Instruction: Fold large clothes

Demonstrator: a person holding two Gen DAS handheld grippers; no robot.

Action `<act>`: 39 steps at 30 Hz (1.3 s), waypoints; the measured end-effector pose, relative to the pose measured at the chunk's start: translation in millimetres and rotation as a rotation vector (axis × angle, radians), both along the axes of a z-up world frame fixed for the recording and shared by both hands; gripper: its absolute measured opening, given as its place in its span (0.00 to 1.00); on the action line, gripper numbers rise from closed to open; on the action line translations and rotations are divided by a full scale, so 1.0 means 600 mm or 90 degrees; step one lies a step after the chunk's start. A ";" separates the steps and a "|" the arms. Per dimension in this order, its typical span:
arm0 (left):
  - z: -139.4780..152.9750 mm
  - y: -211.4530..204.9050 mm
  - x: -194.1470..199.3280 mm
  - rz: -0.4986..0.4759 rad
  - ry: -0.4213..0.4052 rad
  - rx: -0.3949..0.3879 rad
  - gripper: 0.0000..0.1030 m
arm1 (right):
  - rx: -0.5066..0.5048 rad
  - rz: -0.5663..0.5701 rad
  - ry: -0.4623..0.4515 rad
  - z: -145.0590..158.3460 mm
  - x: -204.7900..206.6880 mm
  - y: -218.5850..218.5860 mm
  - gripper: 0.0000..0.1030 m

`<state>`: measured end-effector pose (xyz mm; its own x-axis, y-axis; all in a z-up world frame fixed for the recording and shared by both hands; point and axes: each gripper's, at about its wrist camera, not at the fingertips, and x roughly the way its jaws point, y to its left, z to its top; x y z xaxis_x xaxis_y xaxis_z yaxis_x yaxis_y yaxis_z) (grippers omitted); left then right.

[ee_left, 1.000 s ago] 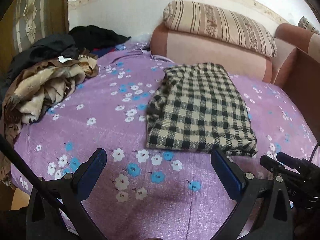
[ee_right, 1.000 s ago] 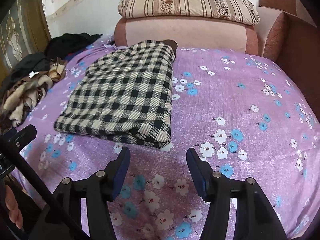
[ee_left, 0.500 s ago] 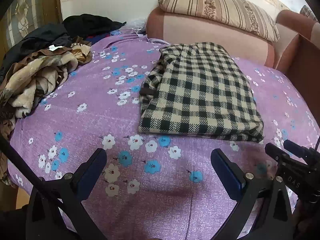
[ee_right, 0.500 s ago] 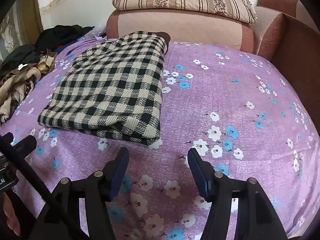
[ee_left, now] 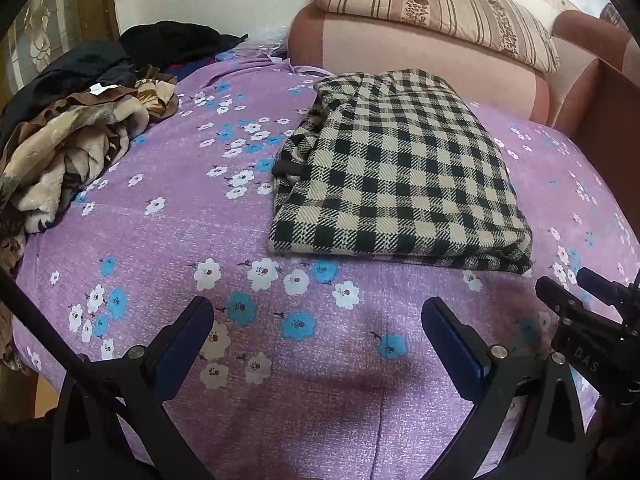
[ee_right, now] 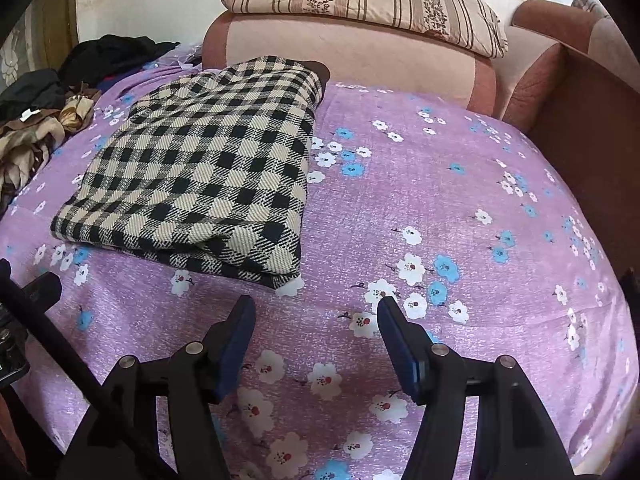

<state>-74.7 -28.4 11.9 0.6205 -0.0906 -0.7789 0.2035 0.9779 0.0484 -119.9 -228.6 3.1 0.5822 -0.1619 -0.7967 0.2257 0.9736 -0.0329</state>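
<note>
Checked garment (ee_left: 400, 176) is lying folded into a thick rectangle on the purple flowered bed sheet (ee_left: 180, 240), its near edge just beyond both grippers.

Left gripper (ee_left: 318, 328) is hovering short of the garment's near-left corner, fingers standing wide, nothing between them.

Right gripper (ee_right: 316, 330) is hovering just short of the garment's near-right corner (ee_right: 280, 276); its fingers have just been opening, are now standing wide, and are holding nothing.

Judgement: the fold is looking finished. If another fold is wanted, each gripper should be taking all layers at its own corner, lifting evenly.

Pile of unfolded clothes (ee_left: 68, 136) is waiting well left of the garment.
</note>
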 end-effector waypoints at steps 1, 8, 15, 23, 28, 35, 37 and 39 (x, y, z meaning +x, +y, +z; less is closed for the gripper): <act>0.000 0.000 0.000 0.000 0.000 0.001 1.00 | -0.001 0.001 0.000 0.000 0.000 0.000 0.66; -0.002 -0.001 -0.001 -0.004 0.000 0.004 1.00 | -0.006 -0.001 0.006 -0.002 0.000 0.000 0.67; -0.007 -0.003 0.000 -0.010 0.008 0.005 1.00 | -0.008 -0.004 0.011 -0.004 0.001 -0.002 0.68; -0.011 0.000 0.002 -0.011 0.019 -0.003 1.00 | -0.019 -0.003 0.017 -0.008 0.002 -0.002 0.69; -0.011 0.001 0.002 -0.013 0.021 -0.006 1.00 | -0.020 -0.003 0.018 -0.008 0.002 -0.001 0.69; -0.014 -0.004 0.000 -0.019 0.026 -0.006 1.00 | -0.025 0.002 0.018 -0.008 0.001 0.004 0.69; -0.014 -0.004 0.000 -0.021 0.027 -0.006 1.00 | -0.028 0.003 0.017 -0.008 -0.001 0.008 0.69; -0.013 -0.002 0.000 -0.023 0.027 -0.010 1.00 | -0.033 0.005 0.018 -0.007 -0.001 0.011 0.70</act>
